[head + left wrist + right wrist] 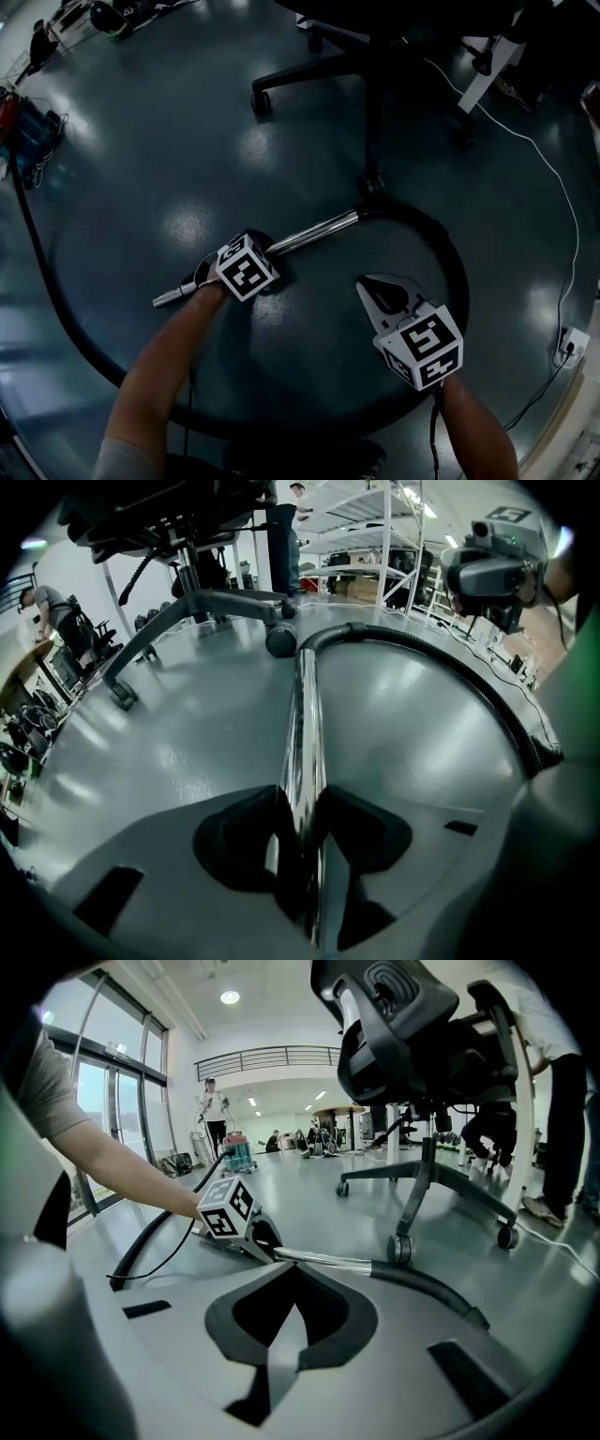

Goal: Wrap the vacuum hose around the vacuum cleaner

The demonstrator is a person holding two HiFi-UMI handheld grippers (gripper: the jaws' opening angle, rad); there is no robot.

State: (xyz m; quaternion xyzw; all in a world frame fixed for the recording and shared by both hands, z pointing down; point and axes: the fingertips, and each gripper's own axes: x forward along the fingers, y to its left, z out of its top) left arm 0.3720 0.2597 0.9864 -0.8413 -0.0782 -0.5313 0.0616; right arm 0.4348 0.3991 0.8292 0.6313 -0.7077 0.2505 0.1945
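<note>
The chrome wand (314, 232) of the vacuum hose lies on the dark floor. My left gripper (270, 253) is shut on it near its middle; in the left gripper view the chrome wand (306, 733) runs straight out from between the pads. The black hose (448, 258) leaves the wand's far end, loops round in front of me and runs off left to the vacuum cleaner (26, 131) far away. My right gripper (377, 287) hovers right of the wand, shut and empty. From the right gripper view, the left gripper (258, 1239), wand (323, 1260) and vacuum cleaner (238, 1155) all show.
An office chair (370, 66) on a wheeled base stands just beyond the wand's hose end. A white cable (553, 178) runs along the right to a socket (572, 343). People stand far off by shelves and desks.
</note>
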